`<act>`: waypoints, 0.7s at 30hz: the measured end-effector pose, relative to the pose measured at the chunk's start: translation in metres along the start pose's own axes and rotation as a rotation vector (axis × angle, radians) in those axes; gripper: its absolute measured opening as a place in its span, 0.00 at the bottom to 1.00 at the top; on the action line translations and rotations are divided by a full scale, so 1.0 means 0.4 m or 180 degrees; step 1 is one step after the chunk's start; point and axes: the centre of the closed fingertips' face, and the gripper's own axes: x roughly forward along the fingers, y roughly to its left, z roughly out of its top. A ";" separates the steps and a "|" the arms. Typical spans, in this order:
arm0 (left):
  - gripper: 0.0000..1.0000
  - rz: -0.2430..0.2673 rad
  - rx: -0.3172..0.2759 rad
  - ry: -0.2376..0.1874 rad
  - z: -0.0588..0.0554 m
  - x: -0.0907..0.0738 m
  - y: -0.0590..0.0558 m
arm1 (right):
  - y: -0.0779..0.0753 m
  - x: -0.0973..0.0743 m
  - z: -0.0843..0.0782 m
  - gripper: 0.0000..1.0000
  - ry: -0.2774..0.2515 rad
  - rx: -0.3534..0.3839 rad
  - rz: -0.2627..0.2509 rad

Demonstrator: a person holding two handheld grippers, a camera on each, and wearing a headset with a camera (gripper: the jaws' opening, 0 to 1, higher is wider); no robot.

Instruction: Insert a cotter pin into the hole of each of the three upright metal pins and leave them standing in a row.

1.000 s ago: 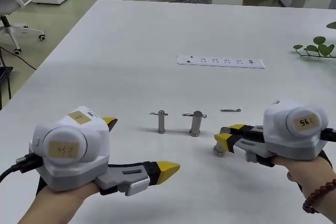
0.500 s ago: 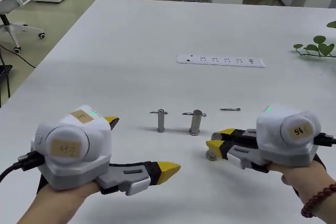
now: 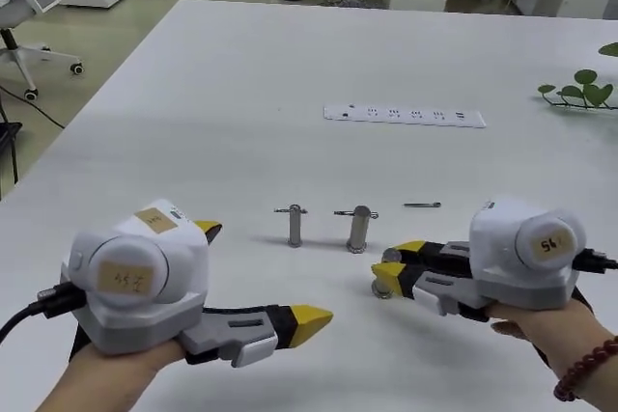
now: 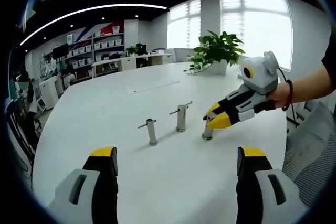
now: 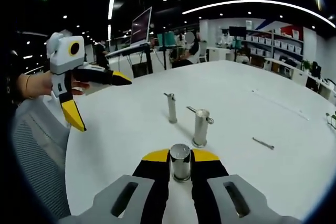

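Right of centre on the table (image 3: 290, 65), grips the third metal pin (image 5: 180, 161) upright in the clamped right gripper (image 3: 386, 272), long axis vertical. Alongside, middle pin (image 3: 359, 229) and left pin (image 3: 296, 224) upright, inserted cotter pins (image 3: 291, 209) crosswise. Beyond, loose cotter pin (image 3: 423, 205) flat, pointing left-right. Left gripper (image 3: 261, 274) spread wide, holding nothing.

Three metal pins (image 3: 295, 227) upright toward the tabletop's near edge.
Two carry cotter pins (image 3: 288, 209) crosswise; the bare third pin (image 5: 180, 165) stands clamped in the right gripper (image 5: 180, 156); a loose cotter pin (image 3: 422, 205) lies beyond.
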 end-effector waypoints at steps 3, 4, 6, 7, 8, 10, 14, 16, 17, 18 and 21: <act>0.94 0.0003 -0.0006 0.0008 -0.002 0.000 0.002 | 0.001 -0.001 0.000 0.10 0.0024 -0.0035 0.0033; 0.94 0.0005 -0.0004 0.0009 -0.002 0.000 0.002 | -0.001 -0.003 0.002 0.11 0.0032 -0.0041 0.0047; 0.94 0.0004 -0.0009 0.0009 -0.002 0.000 0.002 | -0.007 -0.010 0.008 0.15 0.0024 -0.0032 0.0069; 0.94 0.0006 -0.0009 0.0010 -0.002 0.000 0.003 | -0.007 -0.013 0.012 0.16 0.0005 -0.0002 0.0092; 0.94 0.0006 -0.0007 0.0009 -0.002 0.000 0.002 | -0.007 -0.016 0.015 0.18 0.0005 0.0008 0.0110; 0.94 0.0007 -0.0011 0.0008 -0.002 0.000 0.002 | -0.004 -0.028 0.023 0.20 0.0014 -0.0025 0.0175; 0.95 -0.0003 -0.0002 0.0015 -0.002 0.001 0.000 | -0.011 -0.050 0.031 0.20 0.0043 0.0072 0.0221; 0.95 -0.0008 0.0003 0.0012 -0.001 0.002 -0.002 | -0.020 -0.065 0.040 0.19 0.0034 0.0089 0.0205; 0.95 -0.0005 0.0007 0.0008 -0.001 0.002 -0.002 | -0.023 -0.069 0.042 0.19 0.0037 0.0098 0.0197; 0.95 0.0006 0.0030 -0.0014 0.003 0.002 -0.001 | -0.029 -0.076 0.044 0.19 0.0053 0.0105 0.0190; 0.95 0.0003 0.0016 -0.0020 0.004 0.002 -0.002 | -0.041 -0.087 0.048 0.18 0.0094 0.0062 0.0166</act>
